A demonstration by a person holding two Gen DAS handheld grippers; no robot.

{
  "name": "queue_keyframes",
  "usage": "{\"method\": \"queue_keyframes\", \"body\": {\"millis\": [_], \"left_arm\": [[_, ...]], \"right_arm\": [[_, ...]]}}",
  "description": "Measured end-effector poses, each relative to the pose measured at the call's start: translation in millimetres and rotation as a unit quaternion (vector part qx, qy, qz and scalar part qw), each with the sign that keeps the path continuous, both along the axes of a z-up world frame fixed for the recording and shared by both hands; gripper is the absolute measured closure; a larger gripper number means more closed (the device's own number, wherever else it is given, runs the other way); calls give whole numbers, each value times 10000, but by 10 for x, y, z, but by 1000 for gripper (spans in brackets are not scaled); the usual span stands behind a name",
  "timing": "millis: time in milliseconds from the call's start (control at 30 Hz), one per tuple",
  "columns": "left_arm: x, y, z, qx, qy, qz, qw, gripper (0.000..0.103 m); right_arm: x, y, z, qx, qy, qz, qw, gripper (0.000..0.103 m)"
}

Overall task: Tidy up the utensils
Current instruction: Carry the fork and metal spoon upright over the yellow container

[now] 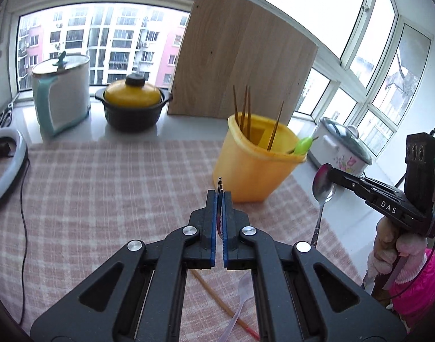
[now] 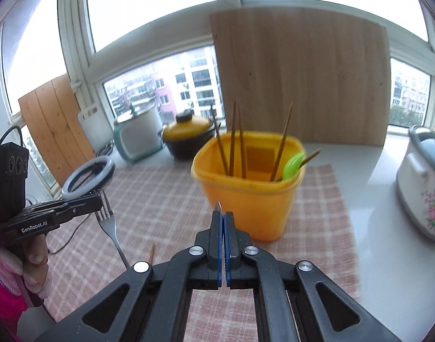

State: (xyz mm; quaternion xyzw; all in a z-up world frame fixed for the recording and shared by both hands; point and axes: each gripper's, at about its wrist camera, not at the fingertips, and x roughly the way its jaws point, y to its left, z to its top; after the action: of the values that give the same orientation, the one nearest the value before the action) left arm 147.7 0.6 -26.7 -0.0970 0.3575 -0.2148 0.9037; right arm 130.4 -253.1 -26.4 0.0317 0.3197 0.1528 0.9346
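Left wrist view: yellow holder [image 1: 253, 171] stands near cloth's [image 1: 103, 185] right edge.

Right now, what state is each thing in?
left gripper: jaws shut on fork
fork: held, hanging handle down
right gripper: jaws shut on spoon
spoon: held by bowl, handle down
yellow bin: upright, open, holds chopsticks
chopsticks: standing in bin
clay pot: lid on

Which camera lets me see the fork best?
The right wrist view. There the fork hangs side-on from the left gripper, so you see its tines, neck and most of the handle. The left wrist view only shows the thin tine tips poking out edge-on between that gripper's closed pads.
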Motion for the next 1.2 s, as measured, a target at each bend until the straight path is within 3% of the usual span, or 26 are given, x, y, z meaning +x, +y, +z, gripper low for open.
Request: {"method": "queue_keyframes", "body": {"millis": [467,1200], "left_arm": [[316,-62,590,-102,-743,195,9970,103],[1091,-240,864,-282,-1076,554,9922,103]], "right_arm": [[152,-134,477,-20,-689,-322,9971,103],[821,-267,859,-141,-1275,-953,9871,103]]}}
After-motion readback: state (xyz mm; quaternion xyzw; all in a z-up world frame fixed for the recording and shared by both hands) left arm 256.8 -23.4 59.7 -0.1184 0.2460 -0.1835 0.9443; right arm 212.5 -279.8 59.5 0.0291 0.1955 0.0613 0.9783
